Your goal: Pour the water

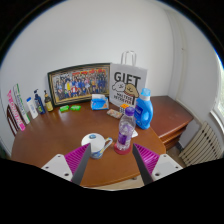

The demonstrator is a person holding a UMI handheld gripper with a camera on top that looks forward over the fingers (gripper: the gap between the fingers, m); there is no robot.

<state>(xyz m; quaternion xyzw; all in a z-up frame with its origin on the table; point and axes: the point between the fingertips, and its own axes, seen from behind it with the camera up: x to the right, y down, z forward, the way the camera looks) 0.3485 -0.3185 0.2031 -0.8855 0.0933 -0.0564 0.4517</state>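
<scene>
Holding nothing, your gripper gapes wide over table's near edge; bottle & mug stand just ahead, w/ bare wood left.

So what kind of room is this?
Probably a home room or small office: a wooden desk against a white wall, a framed group photo, a gift bag and a radiator. The hand-held gripper is open.

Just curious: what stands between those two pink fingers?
In the gripper view, a clear water bottle stands between the open gripper's fingers, a white mug beside it.
</scene>
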